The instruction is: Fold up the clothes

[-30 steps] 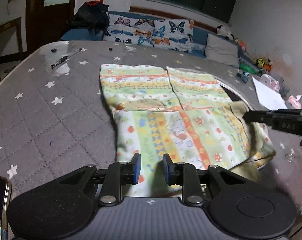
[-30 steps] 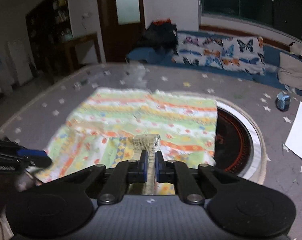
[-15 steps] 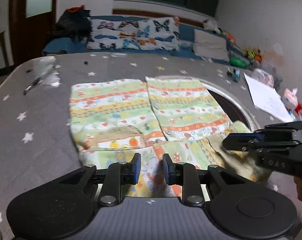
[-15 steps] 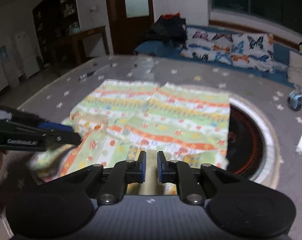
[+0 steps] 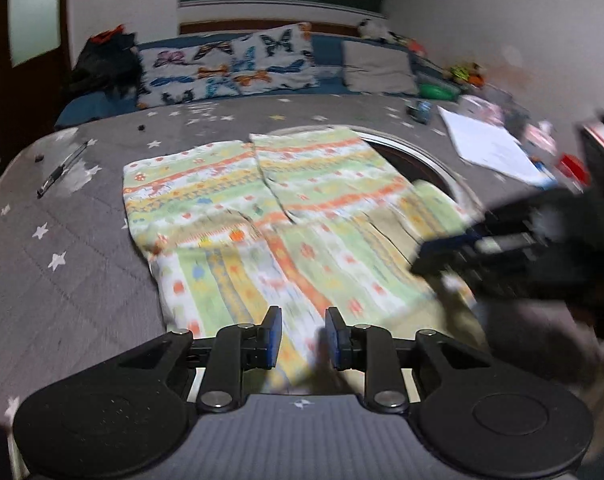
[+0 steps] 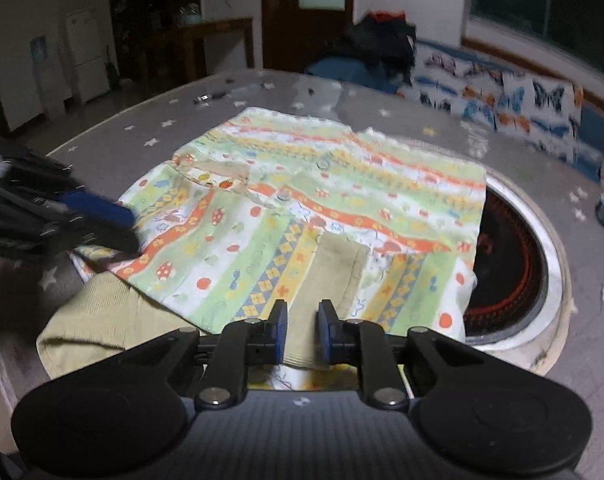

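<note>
Patterned garment point(image 6: 302, 200) spread flat on the grey star-print surface point(image 5: 69, 272), partly folded, its edge laid over a round recess point(image 6: 514, 264), left tongs point(image 5: 299, 338) spread above the near hem, right tongs point(image 6: 300, 334) parted over a beige cuff point(image 6: 330, 280), nothing pinched.
</note>
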`<state>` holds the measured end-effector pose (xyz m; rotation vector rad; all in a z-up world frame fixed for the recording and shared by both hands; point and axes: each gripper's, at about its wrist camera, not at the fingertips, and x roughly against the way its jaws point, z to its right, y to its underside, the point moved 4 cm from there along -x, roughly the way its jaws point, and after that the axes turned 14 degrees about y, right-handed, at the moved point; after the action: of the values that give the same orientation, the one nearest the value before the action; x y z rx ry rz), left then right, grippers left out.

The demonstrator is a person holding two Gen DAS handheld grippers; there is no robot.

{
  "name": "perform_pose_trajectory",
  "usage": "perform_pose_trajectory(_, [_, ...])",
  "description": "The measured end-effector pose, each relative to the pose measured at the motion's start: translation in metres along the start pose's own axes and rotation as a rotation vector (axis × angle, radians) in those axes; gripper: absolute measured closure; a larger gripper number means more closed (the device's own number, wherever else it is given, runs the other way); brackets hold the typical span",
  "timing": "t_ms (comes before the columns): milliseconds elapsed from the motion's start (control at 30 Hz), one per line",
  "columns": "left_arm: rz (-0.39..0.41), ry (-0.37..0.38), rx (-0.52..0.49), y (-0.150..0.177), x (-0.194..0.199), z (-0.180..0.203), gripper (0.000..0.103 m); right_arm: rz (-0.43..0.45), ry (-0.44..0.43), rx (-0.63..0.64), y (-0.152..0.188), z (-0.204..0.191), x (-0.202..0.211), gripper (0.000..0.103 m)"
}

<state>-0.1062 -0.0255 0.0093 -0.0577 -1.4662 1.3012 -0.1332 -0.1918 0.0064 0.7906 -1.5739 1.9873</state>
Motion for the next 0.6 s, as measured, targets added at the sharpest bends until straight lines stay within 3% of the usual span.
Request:
perform_pose_trajectory(100, [-0.003, 0.006, -0.073, 0.015, 0.022, 0.017, 0.061, 0.011, -0.022, 0.001, 0.003, 0.001, 0.013, 0.086])
perform_pose_trajectory(233, [-0.054, 0.0, -0.16, 0.036, 0.026, 0.036, 0.058, 0.025, 0.001, 0.06, 0.01, 0.002, 0.035, 0.081])
perform_pose_trajectory(333, [-0.072, -0.026, -0.236, 0.048, 0.017, 0.049, 0.056, 0.03, 0.035, 0.121, 0.02, 0.002, 0.046, 0.069])
perform_pose_trajectory(400, [-0.072, -0.061, -0.287, 0.054, 0.009, 0.055, 0.056, 0.044, 0.07, 0.189, 0.028, -0.002, 0.052, 0.056])
perform_pose_trajectory(600, [-0.027, -0.194, -0.485, 0.06, -0.009, 0.07, 0.056, 0.069, 0.113, 0.327, 0.049, -0.011, 0.06, 0.048])
